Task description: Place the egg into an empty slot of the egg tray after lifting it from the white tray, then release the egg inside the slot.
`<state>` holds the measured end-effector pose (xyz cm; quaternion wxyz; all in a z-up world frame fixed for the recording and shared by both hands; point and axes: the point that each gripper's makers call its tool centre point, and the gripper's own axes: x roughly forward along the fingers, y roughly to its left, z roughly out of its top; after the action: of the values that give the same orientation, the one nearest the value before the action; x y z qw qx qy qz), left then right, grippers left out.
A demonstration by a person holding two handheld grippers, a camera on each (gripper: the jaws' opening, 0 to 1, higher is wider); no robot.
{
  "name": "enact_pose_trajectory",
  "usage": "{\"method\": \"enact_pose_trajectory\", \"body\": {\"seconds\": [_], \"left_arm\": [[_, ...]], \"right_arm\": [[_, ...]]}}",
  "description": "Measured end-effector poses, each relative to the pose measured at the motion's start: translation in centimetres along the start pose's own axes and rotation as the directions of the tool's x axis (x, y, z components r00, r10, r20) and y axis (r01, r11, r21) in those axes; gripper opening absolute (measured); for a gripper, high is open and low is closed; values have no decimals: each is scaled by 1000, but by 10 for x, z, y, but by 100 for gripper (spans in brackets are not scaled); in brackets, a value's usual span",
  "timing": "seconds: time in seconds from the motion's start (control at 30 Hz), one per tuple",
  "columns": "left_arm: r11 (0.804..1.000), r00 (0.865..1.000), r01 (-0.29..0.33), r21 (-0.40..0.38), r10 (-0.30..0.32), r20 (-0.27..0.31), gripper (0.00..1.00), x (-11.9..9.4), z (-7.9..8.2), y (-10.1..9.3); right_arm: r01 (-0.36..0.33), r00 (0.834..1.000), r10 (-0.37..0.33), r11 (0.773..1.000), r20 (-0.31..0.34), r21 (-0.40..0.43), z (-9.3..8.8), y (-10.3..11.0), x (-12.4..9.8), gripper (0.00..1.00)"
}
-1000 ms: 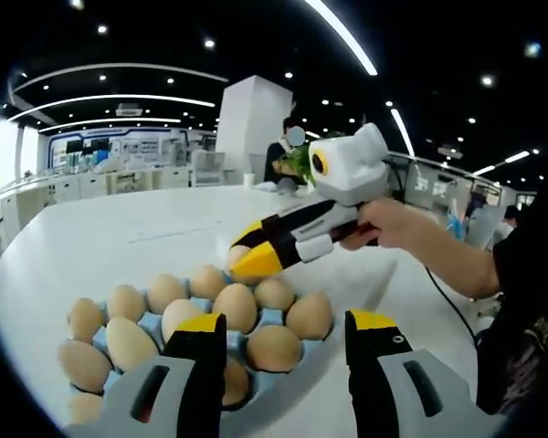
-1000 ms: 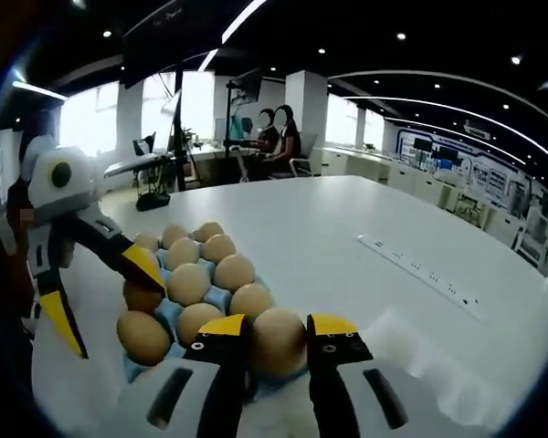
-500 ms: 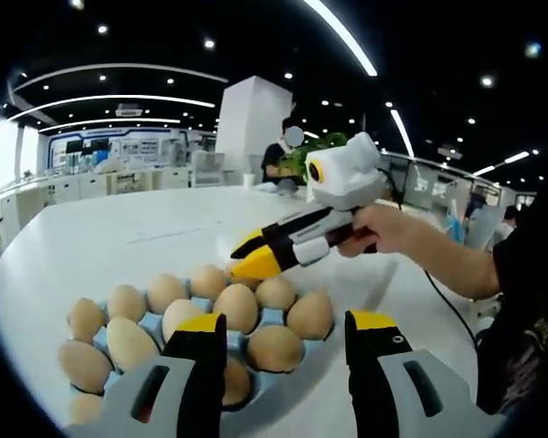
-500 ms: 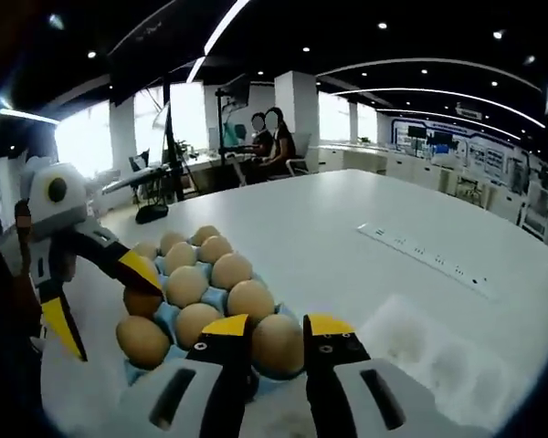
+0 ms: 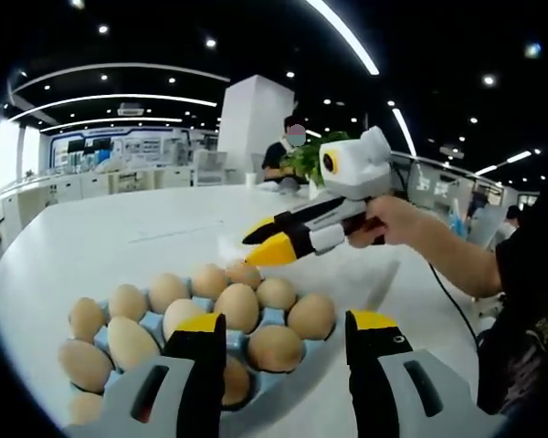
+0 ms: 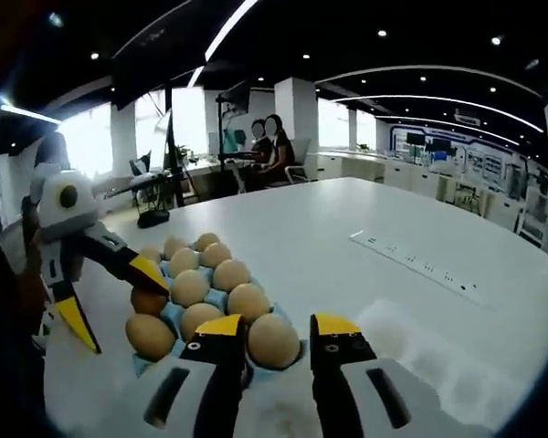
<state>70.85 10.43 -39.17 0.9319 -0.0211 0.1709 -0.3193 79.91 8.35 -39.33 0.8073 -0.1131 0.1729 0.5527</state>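
Note:
A blue egg tray [image 5: 155, 321] lies on the white table, holding several brown eggs. At its far edge sits one egg [image 5: 245, 272], directly below my right gripper [image 5: 263, 242], which a hand holds above the tray with its tips slightly apart and nothing between them. In the right gripper view my right gripper [image 6: 277, 326] stands open over the near end of the egg tray [image 6: 169, 315], and an egg [image 6: 274, 339] rests in its slot just beyond the jaws. My left gripper [image 5: 288, 321] is open and holds nothing at the tray's near side; my left gripper [image 6: 114, 294] also hangs beside the tray.
The white table [image 5: 119, 237] stretches wide around the tray. A power strip [image 6: 411, 265] lies on it to the right. A pale blurred shape [image 6: 420, 342] sits low on the right. People sit at a desk [image 6: 269, 146] far back.
My right gripper has risen off the tray and drawn back a little, leaving the egg in its slot. The left gripper has stayed put.

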Motion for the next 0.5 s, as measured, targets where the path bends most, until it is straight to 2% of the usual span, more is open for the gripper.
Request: {"method": "enact_pose_trajectory", "body": {"seconds": [0.13, 0.5], "left_arm": [[1000, 1000, -5, 2, 6, -7, 54, 0, -1, 0], [1000, 1000, -15, 11, 15, -15, 55, 0, 0, -4]], "right_arm": [[2, 1000, -2, 1000, -14, -22, -7, 6, -13, 32], [46, 999, -47, 999, -28, -24, -24, -6, -50, 40]]}}
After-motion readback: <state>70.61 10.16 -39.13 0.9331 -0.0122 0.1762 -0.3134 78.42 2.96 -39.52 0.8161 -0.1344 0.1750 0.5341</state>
